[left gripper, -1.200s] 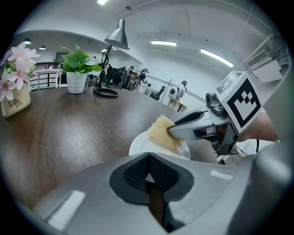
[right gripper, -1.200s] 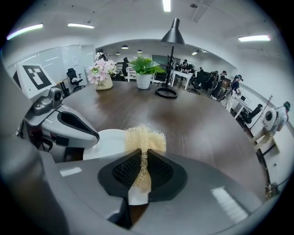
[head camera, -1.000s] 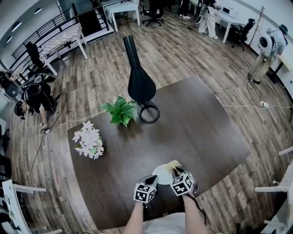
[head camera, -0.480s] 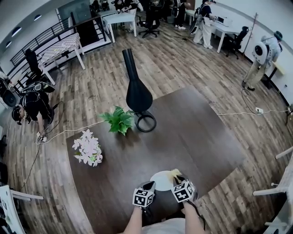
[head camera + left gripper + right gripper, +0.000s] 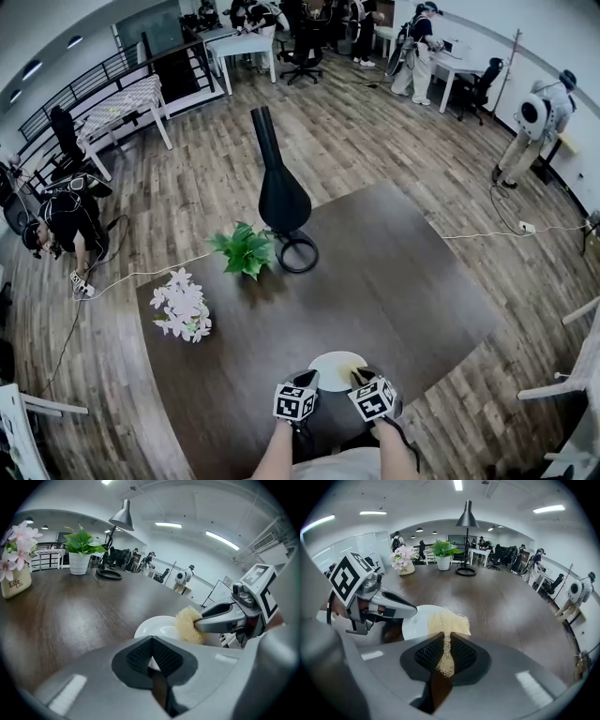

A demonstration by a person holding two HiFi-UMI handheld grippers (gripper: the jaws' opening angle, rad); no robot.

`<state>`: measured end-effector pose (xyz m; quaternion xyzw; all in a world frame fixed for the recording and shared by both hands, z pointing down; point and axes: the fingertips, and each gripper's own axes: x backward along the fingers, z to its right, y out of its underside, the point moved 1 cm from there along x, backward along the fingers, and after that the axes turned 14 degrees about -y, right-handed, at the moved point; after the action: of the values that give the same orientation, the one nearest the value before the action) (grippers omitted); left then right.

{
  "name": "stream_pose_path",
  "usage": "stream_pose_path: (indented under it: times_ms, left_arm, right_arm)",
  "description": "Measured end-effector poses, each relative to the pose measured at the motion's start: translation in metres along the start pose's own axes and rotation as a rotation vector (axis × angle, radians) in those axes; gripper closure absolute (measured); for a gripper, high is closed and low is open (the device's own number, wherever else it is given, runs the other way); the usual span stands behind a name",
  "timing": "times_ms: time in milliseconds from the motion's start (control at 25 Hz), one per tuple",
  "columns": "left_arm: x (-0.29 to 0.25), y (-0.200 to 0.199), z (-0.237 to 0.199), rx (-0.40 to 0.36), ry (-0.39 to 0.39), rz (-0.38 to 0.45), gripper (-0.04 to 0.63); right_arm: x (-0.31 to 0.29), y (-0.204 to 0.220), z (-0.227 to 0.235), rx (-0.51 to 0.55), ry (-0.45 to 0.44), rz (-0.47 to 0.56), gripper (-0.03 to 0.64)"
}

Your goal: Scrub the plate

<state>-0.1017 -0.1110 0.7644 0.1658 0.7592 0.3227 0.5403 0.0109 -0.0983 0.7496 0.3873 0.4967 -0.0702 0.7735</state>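
A white plate [image 5: 336, 369] lies on the dark wooden table [image 5: 403, 272] near its front edge. My left gripper [image 5: 308, 380] is at the plate's left rim, and in the left gripper view the plate [image 5: 157, 627] runs in between the closed pads of that gripper [image 5: 151, 657]. My right gripper [image 5: 445, 651] is shut on a pale yellow fibrous sponge [image 5: 446, 623], which rests over the plate [image 5: 415, 620] at its near right side. The sponge [image 5: 190, 625] shows against the plate in the left gripper view too. In the head view the right gripper [image 5: 362, 378] hides it.
Further back on the table stand a black lamp [image 5: 281, 192] with a ring base, a green potted plant [image 5: 246, 248] and a pot of pink flowers [image 5: 183, 305]. Several people, desks and chairs are on the wooden floor beyond; a cable [image 5: 487, 232] lies at the right.
The sponge showed at the plate's far right rim before; the right gripper has drawn it back over the plate towards me. The left gripper has kept its place at the rim.
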Motion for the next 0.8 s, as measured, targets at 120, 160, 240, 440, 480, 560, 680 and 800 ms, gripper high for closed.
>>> stream_pose_path:
  times_ms: [120, 160, 240, 440, 480, 560, 680, 800]
  left_arm:
    - [-0.001, 0.002, -0.002, 0.002, -0.005, 0.005, 0.595]
    - [-0.003, 0.000, -0.002, 0.004, -0.004, 0.012, 0.595]
    - [-0.002, -0.010, -0.001, 0.009, 0.001, 0.035, 0.595]
    - [0.020, -0.018, -0.008, 0.014, -0.031, 0.074, 0.595]
    - [0.024, -0.019, -0.012, 0.021, -0.042, 0.080, 0.595]
    - [0.030, -0.021, -0.019, 0.037, -0.062, 0.093, 0.595]
    - [0.038, -0.020, -0.028, 0.057, -0.083, 0.099, 0.595]
    - [0.042, -0.016, -0.035, 0.090, -0.097, 0.091, 0.595]
  right_arm:
    - [-0.003, 0.001, -0.008, 0.015, -0.013, -0.002, 0.554]
    - [-0.004, -0.001, -0.009, 0.022, -0.015, -0.002, 0.554]
    - [-0.005, -0.006, -0.010, 0.042, -0.020, -0.005, 0.554]
    - [-0.011, -0.009, -0.028, 0.065, -0.059, -0.032, 0.554]
    - [-0.013, -0.010, -0.031, 0.072, -0.065, -0.036, 0.554]
    - [-0.017, -0.012, -0.035, 0.086, -0.076, -0.046, 0.554]
    - [-0.022, -0.016, -0.041, 0.108, -0.095, -0.051, 0.554]
    - [-0.026, -0.020, -0.048, 0.128, -0.113, -0.057, 0.554]
